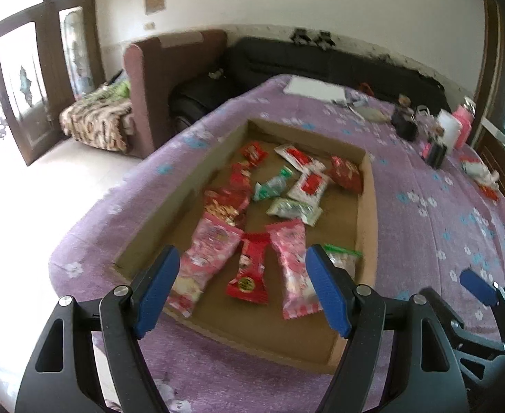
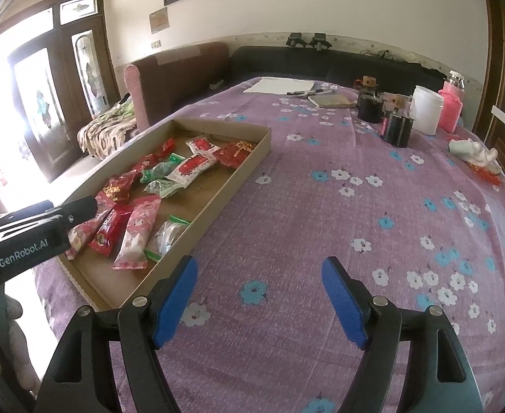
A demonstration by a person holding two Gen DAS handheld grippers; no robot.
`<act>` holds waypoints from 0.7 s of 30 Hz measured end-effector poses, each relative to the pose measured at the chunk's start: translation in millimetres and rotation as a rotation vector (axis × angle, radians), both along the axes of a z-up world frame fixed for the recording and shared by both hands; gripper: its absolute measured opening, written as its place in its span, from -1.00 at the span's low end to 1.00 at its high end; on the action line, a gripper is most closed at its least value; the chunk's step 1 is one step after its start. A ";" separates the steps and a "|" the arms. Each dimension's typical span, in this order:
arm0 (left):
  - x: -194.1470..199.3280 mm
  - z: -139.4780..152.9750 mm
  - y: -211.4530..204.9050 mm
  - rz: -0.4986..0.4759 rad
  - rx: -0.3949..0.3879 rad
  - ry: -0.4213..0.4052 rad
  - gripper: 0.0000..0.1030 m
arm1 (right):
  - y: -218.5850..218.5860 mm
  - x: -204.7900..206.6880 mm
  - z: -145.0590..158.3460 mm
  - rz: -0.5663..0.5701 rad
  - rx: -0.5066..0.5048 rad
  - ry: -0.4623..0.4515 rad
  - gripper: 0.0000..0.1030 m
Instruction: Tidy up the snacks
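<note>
While snack packets (image 1: pixel 252 268) lie in the cardboard tray (image 1: pixel 368 213), left gripper (image 1: pixel 242 292) hovers over them, jaws apart, empty; right gripper (image 2: pixel 259 299) likewise spread above the purple cloth (image 2: pixel 321 206)

The worktop (image 2: pixel 321 206) wears a purple cloth sprinkled with white and blue flowers. A shallow cardboard tray (image 2: pixel 249 168) rests on it toward the left side, with wrapped snacks (image 2: pixel 138 230) lying inside. Along the far edge lie white paper (image 2: pixel 280 86), a pen (image 2: pixel 304 93) and a small brown booklet (image 2: pixel 331 100). To the far right stand two dark jars (image 2: pixel 395 129), a white tub (image 2: pixel 424 110) and a pink bottle (image 2: pixel 450 106), with a crumpled white wrapper (image 2: pixel 473 151) nearer.
</note>
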State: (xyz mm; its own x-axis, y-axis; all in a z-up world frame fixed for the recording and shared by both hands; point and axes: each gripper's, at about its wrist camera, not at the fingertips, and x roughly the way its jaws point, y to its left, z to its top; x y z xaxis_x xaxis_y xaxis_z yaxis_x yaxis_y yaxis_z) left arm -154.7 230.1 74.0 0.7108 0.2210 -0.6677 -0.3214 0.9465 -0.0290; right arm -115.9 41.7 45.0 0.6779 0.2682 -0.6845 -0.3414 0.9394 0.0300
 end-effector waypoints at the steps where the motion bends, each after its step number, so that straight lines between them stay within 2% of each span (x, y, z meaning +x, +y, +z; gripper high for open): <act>1: -4.0 3.8 1.0 0.015 0.011 -0.027 0.47 | 0.6 -0.9 0.3 -0.001 -0.003 -0.003 0.48; 4: -22.4 20.0 3.4 0.078 0.063 -0.139 0.48 | 1.8 -3.5 1.7 -0.004 -0.016 -0.015 0.49; 7: -44.7 37.2 7.1 0.146 0.108 -0.267 0.69 | 2.2 -5.5 3.9 -0.007 -0.023 -0.027 0.49; 9: -58.9 47.9 9.3 0.183 0.132 -0.353 0.69 | 2.3 -6.5 4.9 -0.009 -0.021 -0.033 0.49; 13: -82.0 63.9 8.7 0.249 0.189 -0.494 1.00 | 2.7 -10.0 4.9 -0.015 -0.019 -0.049 0.49; 16: -92.7 65.9 4.8 0.291 0.235 -0.580 1.00 | 2.5 -11.9 5.8 -0.015 -0.019 -0.065 0.49; 18: -88.7 64.4 3.6 0.287 0.239 -0.575 1.00 | 2.4 -13.4 8.7 -0.018 -0.021 -0.083 0.49; 21: -61.1 58.6 4.4 0.177 0.200 -0.427 1.00 | 3.5 -13.6 14.6 -0.016 -0.026 -0.110 0.50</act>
